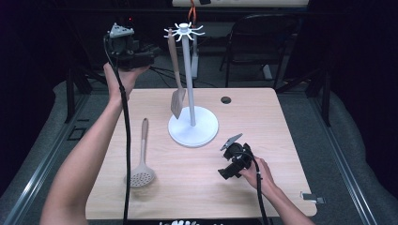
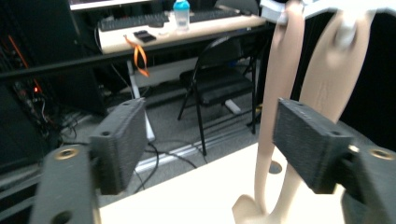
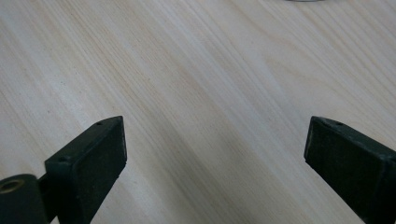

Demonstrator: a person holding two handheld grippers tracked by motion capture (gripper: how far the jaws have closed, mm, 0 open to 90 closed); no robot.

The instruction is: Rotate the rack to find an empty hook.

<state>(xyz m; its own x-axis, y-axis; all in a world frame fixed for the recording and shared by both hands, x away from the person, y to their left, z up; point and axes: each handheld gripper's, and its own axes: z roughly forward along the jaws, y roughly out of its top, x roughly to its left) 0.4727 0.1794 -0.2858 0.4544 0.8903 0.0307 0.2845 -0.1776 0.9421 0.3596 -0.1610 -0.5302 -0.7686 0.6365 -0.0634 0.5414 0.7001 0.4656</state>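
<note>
Desk job: hang the spoons on the white stand (image 1: 191, 79).
Left claw (image 1: 149, 52) spread beside hung turner (image 1: 177, 82); go grab slotted spoon (image 1: 142, 159) near left edge; right claw (image 1: 233, 140) spread.

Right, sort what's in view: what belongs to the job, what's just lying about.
In the job: spatula hanging on the white rack; slotted spoon on the table; left claw, open beside the spatula.

Lying about: folding chair; water bottle; keyboard.
</note>
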